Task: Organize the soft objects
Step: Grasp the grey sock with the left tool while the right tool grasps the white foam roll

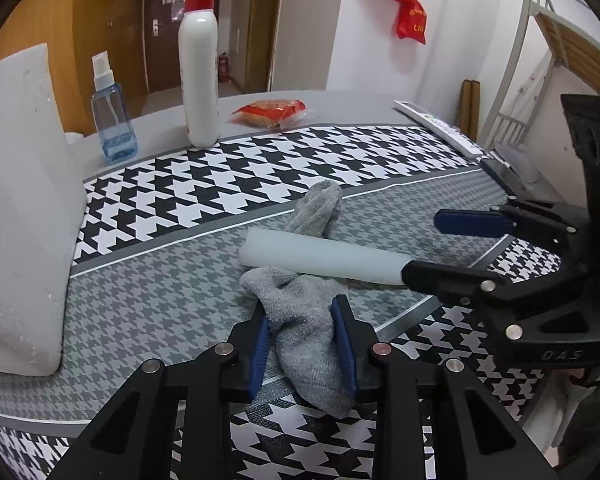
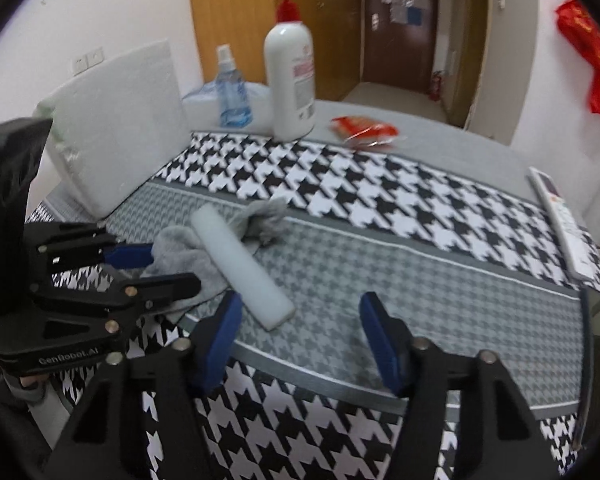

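Observation:
A grey sock (image 1: pixel 308 336) lies on the houndstooth cloth, and my left gripper (image 1: pixel 304 322) is shut on its near part. A second grey sock (image 1: pixel 320 208) lies just beyond. A white foam bar (image 1: pixel 320 256) lies across the socks. My right gripper (image 1: pixel 420 244) is open, with its fingers on either side of the bar's right end. In the right wrist view the bar (image 2: pixel 242 264) lies diagonally ahead of the open right gripper (image 2: pixel 300 312), the socks (image 2: pixel 184 256) lie beneath it, and the left gripper (image 2: pixel 168 266) grips the sock at the left.
A large white foam block (image 1: pixel 20 208) stands at the left. A blue spray bottle (image 1: pixel 112 120), a white pump bottle (image 1: pixel 199 76) and a red snack packet (image 1: pixel 272 112) stand at the back. A white remote (image 1: pixel 440 128) lies at the right edge.

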Demonstrator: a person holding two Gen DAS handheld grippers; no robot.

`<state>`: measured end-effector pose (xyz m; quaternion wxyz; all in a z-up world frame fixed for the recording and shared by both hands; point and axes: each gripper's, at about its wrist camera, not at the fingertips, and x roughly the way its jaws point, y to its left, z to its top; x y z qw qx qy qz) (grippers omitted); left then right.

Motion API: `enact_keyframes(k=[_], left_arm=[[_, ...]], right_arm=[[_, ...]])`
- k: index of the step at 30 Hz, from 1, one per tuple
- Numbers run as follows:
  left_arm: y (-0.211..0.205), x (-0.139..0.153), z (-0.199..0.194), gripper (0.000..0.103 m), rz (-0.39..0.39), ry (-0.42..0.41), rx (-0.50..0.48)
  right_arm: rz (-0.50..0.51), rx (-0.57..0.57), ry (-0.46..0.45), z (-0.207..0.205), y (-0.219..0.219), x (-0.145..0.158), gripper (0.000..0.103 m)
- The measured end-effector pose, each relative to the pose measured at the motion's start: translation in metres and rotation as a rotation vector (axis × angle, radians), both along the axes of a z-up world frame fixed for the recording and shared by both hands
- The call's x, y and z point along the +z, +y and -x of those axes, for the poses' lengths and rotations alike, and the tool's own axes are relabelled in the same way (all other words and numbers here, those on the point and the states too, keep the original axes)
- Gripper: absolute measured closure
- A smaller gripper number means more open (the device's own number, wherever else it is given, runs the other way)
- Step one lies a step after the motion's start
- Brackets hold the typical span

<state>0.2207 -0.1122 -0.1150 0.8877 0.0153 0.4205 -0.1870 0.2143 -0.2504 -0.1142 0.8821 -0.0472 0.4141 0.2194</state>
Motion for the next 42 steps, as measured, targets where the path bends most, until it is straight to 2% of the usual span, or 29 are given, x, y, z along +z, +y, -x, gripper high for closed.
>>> enact_keyframes(k=[6, 9, 13, 21, 26, 30, 34, 42], left_arm=[[0.007, -0.001, 0.002, 0.072, 0.03, 0.012, -0.003], [0.009, -0.001, 0.002, 0.072, 0.039, 0.018, -0.008], [0.01, -0.001, 0.003, 0.073, 0.048, 0.021, -0.01], [0.014, 0.002, 0.006, 0.073, 0.073, 0.026, -0.008], [0.014, 0.002, 0.006, 0.073, 0.072, 0.025, -0.006], [0.015, 0.002, 0.005, 0.073, 0.081, 0.029, -0.003], [0.015, 0.002, 0.005, 0.073, 0.08, 0.028, 0.008], [0.017, 0.002, 0.006, 0.073, 0.078, 0.019, 0.024]], right_arm=[[0.013, 0.065, -0.009, 0.0, 0.012, 0.001, 0.039], [0.033, 0.089, 0.014, -0.002, 0.021, -0.005, 0.046], [0.047, 0.107, 0.026, -0.004, 0.028, -0.011, 0.048], [0.05, 0.121, 0.018, -0.005, 0.035, -0.014, 0.048], [0.063, 0.124, 0.005, -0.006, 0.038, -0.016, 0.059], [0.079, 0.124, -0.002, -0.004, 0.039, -0.015, 0.075], [0.073, 0.117, -0.008, 0.001, 0.036, -0.013, 0.085], [-0.021, 0.073, -0.005, 0.015, 0.014, 0.003, 0.088]])
